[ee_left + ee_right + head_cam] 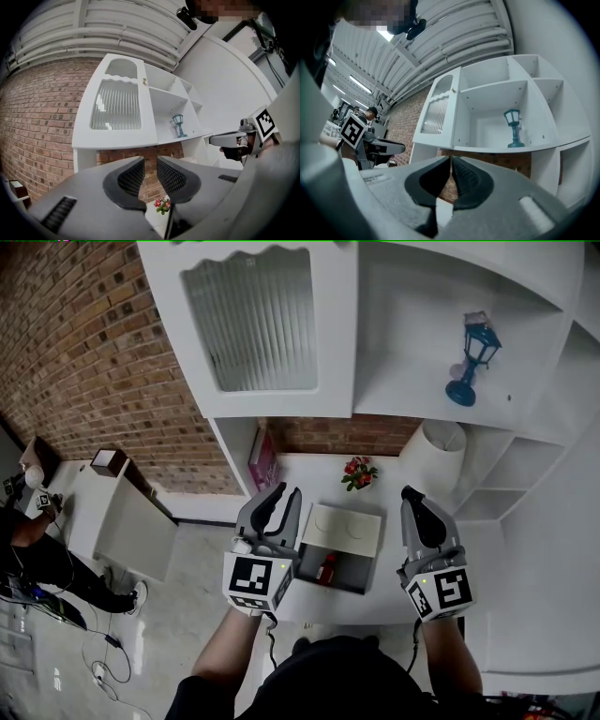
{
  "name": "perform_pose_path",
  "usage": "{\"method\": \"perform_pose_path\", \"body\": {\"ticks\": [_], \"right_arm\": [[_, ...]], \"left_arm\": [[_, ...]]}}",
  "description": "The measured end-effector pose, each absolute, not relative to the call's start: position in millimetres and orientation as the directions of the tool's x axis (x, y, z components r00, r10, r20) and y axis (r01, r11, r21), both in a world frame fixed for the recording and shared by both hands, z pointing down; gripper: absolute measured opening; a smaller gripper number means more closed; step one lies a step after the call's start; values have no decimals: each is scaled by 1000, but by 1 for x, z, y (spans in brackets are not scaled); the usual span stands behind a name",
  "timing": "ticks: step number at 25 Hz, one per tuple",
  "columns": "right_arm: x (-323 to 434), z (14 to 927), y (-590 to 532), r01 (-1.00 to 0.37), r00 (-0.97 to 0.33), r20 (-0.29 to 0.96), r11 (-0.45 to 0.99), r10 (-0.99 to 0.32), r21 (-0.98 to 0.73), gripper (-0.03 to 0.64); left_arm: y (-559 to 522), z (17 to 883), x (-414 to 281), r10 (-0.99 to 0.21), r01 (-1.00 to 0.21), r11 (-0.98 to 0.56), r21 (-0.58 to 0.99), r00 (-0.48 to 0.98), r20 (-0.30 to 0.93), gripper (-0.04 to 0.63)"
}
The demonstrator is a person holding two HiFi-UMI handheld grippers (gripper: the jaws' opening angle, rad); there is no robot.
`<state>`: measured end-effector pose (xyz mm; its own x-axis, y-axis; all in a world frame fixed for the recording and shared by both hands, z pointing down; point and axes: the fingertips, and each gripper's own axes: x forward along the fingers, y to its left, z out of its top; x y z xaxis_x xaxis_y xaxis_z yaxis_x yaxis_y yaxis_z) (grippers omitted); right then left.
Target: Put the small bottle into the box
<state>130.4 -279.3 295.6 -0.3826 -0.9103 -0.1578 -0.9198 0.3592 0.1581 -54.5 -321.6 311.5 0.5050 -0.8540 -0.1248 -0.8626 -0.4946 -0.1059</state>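
An open cream box (349,526) lies on the white desk between my two grippers, its lid folded back. A small red bottle (327,568) rests inside its dark interior. My left gripper (279,507) is held above the box's left edge, shut with nothing between its pads. In the left gripper view, the left gripper (150,176) points at the cabinet, away from the box. To the right of the box my right gripper (417,510) is also shut and empty. In the right gripper view, the right gripper (451,176) faces the shelves.
A small bunch of red flowers (359,472) stands behind the box, a pink book (262,458) leans at the back left, and a white lampshade (433,450) sits at the back right. A blue lantern (473,357) stands on the shelf above. A person sits far left (23,531).
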Motion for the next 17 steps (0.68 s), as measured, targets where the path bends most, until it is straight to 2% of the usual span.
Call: {"method": "perform_pose_path", "body": {"ticks": [17], "right_arm": [[116,300,-278,-927,-368,-164,349,-915,136,3]], "left_arm": [[-324,324,-75,-856,-863,-500,-77,506,-109,77]]}}
